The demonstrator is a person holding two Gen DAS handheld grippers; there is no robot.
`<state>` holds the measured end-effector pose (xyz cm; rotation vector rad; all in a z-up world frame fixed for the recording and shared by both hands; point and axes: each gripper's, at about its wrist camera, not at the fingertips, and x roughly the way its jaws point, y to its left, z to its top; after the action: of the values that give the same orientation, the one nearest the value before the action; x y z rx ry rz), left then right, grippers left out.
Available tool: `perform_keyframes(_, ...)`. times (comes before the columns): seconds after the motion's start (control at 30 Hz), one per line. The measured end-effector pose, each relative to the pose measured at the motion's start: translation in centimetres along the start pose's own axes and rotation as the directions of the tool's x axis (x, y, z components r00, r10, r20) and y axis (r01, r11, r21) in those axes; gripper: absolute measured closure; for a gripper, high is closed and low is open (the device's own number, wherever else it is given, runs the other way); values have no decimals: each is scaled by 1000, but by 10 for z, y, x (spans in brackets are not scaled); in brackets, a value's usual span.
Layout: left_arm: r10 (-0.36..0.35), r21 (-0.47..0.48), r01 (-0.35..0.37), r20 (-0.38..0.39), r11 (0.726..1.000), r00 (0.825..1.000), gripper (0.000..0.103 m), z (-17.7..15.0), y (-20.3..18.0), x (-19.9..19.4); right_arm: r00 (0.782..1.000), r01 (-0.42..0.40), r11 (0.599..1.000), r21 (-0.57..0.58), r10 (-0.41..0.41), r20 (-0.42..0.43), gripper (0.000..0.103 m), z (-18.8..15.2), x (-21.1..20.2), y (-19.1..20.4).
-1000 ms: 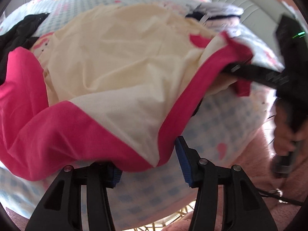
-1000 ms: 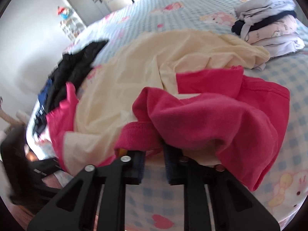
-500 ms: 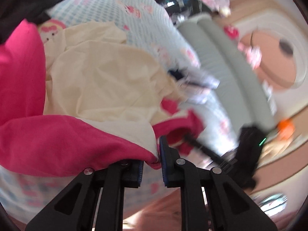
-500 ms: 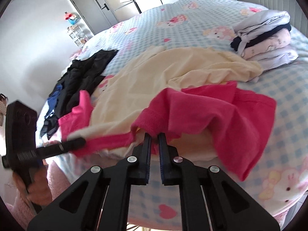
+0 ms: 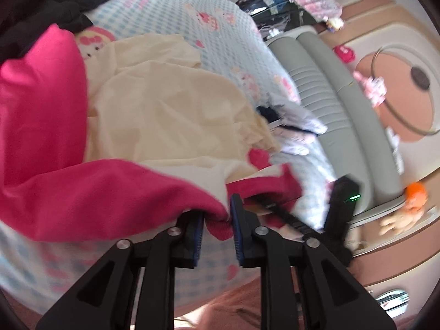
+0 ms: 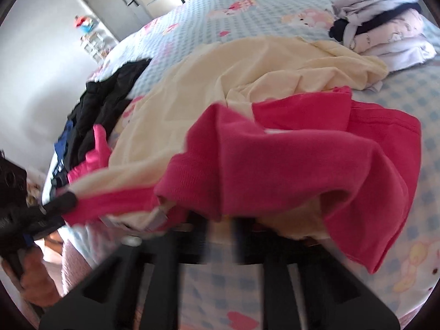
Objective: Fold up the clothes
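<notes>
Gripping the pink hem, the left tool (image 5: 217, 225) had a roll of that hem between its blue pads, and its jaws were opening slightly while the cloth was still bunched there. A second earlier those jaws had stood wide with the shirt's corner only hanging above them; since then they had closed onto the hem and the tool had tipped and rolled, so that the headboard (image 5: 324, 88) and the floor swung into its view. The right tool (image 6: 220, 228) was blurred in its own view, but its jaws sat pinched nearly together on the pink cuff just ahead of them, as they had been throughout the past second.

The shirt (image 6: 247, 88), cream with pink trim, lay spread on the bed (image 6: 233, 13) straight ahead of both tools, its near edge stretched between them. A folded stack (image 6: 385, 33) sat beyond it to the right tool's far right, and a dark heap (image 6: 104, 104) lay off to its left.

With both lower corners now taken, the shirt seemed ready to be lifted and laid flat or folded over. The loosening left grip looked like the weak point; the hem could slip out before the lift.
</notes>
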<state>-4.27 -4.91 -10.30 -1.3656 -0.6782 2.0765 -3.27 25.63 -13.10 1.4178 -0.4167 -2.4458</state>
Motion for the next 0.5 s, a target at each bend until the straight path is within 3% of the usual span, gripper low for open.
perform_keyframes(0.07, 46, 31, -46, -8, 998, 999, 68, -7, 3, -2, 999, -6, 1000, 3, 6, 39, 98, -3, -18, 1)
perform_keyframes(0.2, 55, 63, -52, -56, 997, 997, 58, -22, 13, 2, 997, -41, 998, 40, 39, 62, 99, -14, -45, -2)
perform_keyframes(0.27, 52, 89, -44, -96, 995, 994, 47, -29, 11, 12, 996, -61, 996, 60, 57, 69, 99, -21, -58, -4)
perform_keyframes(0.37, 77, 131, -55, -165, 990, 983, 44, -39, 3, 34, 991, -117, 988, 96, 110, 78, 99, -30, -71, -6)
perform_keyframes(0.43, 95, 154, -63, -208, 986, 973, 44, -45, -2, 50, 991, -114, 989, 89, 107, 86, 99, -35, -78, -4)
perform_keyframes(0.5, 162, 200, -121, -204, 972, 966, 44, -49, -6, 59, 992, -90, 993, 77, 82, 94, 99, -41, -84, -1)
